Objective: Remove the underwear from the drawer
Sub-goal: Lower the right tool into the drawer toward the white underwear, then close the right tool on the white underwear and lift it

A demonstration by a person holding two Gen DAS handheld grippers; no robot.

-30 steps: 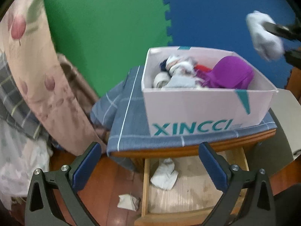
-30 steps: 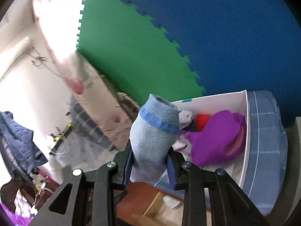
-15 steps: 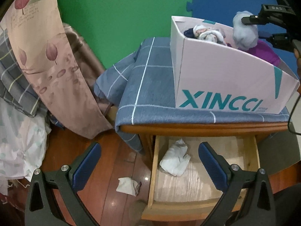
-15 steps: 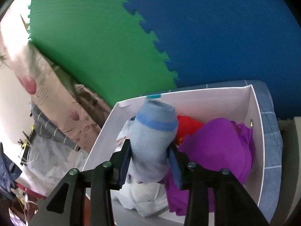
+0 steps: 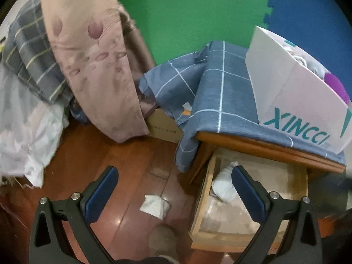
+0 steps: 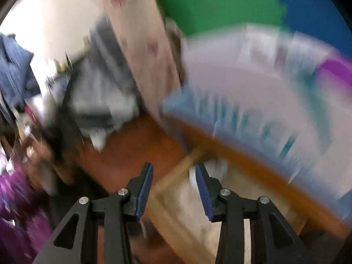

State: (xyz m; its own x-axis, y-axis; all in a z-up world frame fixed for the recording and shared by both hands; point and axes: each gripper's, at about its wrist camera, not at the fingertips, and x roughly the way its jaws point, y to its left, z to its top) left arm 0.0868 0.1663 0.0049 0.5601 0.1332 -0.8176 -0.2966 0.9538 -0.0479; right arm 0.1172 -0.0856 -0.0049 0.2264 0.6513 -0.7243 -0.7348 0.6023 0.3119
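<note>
The wooden drawer (image 5: 304, 189) stands pulled open under the bedside table. A crumpled white piece of underwear (image 5: 222, 183) lies in its back left corner, partly behind my left gripper's right finger. My left gripper (image 5: 173, 187) is wide open and empty, hovering above the floor and the drawer's left edge. The white XINCCI box (image 5: 292, 101) on the table holds purple and pale clothes. In the blurred right wrist view my right gripper (image 6: 173, 187) is open and empty above the drawer's left corner (image 6: 176, 176), with the white piece (image 6: 216, 168) just beyond its right finger.
A blue checked cloth (image 5: 220, 92) covers the table top and hangs off its left side. A white scrap (image 5: 155, 205) lies on the wooden floor left of the drawer. A pink curtain (image 5: 94, 55) and bedding (image 5: 28, 114) crowd the left side.
My right gripper let go of the blue-grey sock over the box, opened, and swung down fast toward the drawer. My left gripper turned left, so the box slid to the right edge.
</note>
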